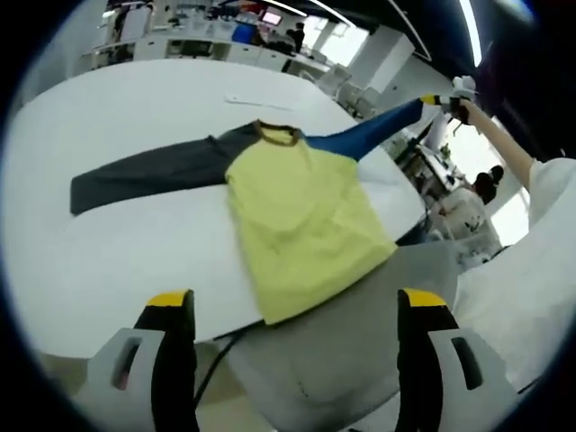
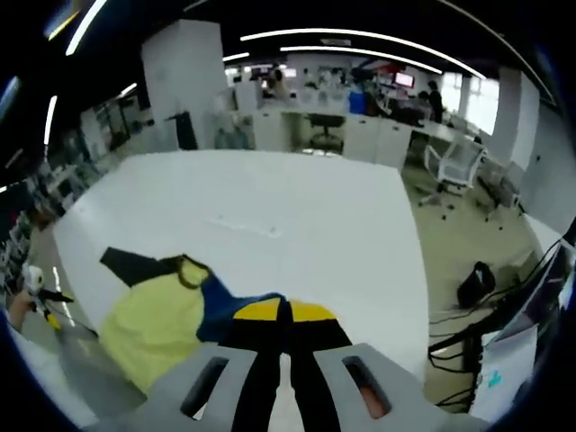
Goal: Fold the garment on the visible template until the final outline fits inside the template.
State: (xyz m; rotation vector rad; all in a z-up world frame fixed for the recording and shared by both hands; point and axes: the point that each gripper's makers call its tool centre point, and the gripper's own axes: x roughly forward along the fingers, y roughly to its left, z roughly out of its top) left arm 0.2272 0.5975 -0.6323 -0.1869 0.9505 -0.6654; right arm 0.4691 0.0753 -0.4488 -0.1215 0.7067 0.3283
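Shirt: Your shirt (image 1: 301,211) lies on the white desk (image 1: 135,108), in the middle of the left gripper view. It has a yellow body, one dark grey sleeve (image 1: 148,171) flat toward the left, and one blue sleeve (image 1: 369,130) lifted toward the upper right. Its bottom edge hangs off the near side of the desk.

Template: You have faint marks (image 2: 247,225) on the desk in the middle of the right gripper view (I cannot tell if they are the template).

What could go wrong: If you pull the blue sleeve too hard, I think the shirt may slide along the desk, because only one end is held. It could also slip off the near edge, since part already hangs over.

Left gripper (image 1: 292,310): Your fingers (image 1: 171,315) are wide apart here and hold nothing. They sit at the bottom of the left gripper view, apart from the shirt.

Right gripper (image 2: 286,315): Your fingers are pressed together here, pinching the end of the blue sleeve at the bottom middle of the right gripper view.
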